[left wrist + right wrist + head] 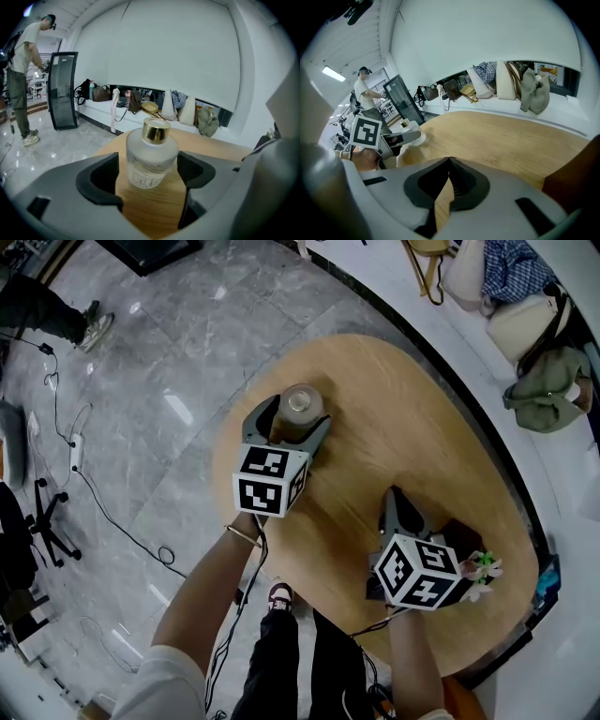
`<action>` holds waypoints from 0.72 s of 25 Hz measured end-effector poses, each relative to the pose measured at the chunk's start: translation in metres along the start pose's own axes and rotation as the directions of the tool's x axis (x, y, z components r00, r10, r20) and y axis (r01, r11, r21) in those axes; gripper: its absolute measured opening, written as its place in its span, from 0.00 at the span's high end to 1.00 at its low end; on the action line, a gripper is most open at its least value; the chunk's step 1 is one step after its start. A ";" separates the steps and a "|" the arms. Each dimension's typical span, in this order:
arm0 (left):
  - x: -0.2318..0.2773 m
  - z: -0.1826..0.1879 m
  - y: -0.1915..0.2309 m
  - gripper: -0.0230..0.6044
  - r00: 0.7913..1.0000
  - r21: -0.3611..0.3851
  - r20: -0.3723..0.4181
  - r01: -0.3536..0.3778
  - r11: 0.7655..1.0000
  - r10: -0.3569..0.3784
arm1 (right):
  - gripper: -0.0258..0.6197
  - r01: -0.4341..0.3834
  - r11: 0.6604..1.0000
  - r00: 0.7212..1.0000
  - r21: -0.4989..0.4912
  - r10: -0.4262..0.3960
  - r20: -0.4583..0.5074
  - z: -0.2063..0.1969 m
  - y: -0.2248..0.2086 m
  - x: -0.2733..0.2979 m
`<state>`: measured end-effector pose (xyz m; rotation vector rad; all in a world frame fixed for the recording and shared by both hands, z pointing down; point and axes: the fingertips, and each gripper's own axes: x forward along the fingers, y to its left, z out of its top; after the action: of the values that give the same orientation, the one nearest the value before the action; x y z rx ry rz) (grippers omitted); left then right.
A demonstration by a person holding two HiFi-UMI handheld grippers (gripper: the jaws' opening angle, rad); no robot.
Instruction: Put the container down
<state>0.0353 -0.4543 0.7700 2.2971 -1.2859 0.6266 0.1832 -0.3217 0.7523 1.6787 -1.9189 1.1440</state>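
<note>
A frosted glass container (pixel 298 412) with a gold cap stands upright on the round wooden table (pixel 403 427), towards its left part. My left gripper (pixel 296 420) is open and straddles it. In the left gripper view the container (pixel 151 157) rests on the tabletop (pixel 220 145) between the dark pads (pixel 101 178), and a narrow gap shows on the left side. My right gripper (pixel 394 493) is over the table's near right part, shut with nothing in it; its tips (pixel 449 160) meet. The right gripper view also shows the left gripper (pixel 393 140) at the left.
A dark object (pixel 464 532) and a small sprig of flowers (pixel 483 566) lie beside my right gripper. Bags (pixel 544 381) sit on the white bench behind the table. Cables (pixel 103 512) run over the marble floor at the left. A person (pixel 21 70) stands by a black panel (pixel 63 89).
</note>
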 end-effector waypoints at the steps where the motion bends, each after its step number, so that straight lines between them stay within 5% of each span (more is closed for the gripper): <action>1: -0.005 0.001 0.000 0.36 1.000 -0.024 0.006 -0.002 1.000 0.002 | 0.92 -0.001 1.000 1.000 0.001 0.001 0.001 0.000 0.002 -0.002; 11: -0.084 0.017 -0.019 0.36 0.999 -0.136 0.041 0.013 0.991 -0.008 | 0.92 0.012 1.000 1.000 0.011 -0.013 0.022 -0.009 0.026 -0.040; 18: -0.188 0.049 -0.067 0.36 0.991 -0.111 0.071 0.119 0.987 -0.111 | 0.92 0.015 1.000 0.999 -0.005 -0.015 0.029 -0.012 0.066 -0.108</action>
<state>0.0136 -0.3239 0.6127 2.2940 -1.1761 0.4315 0.1443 -0.2434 0.6607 1.7129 -1.9216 1.1148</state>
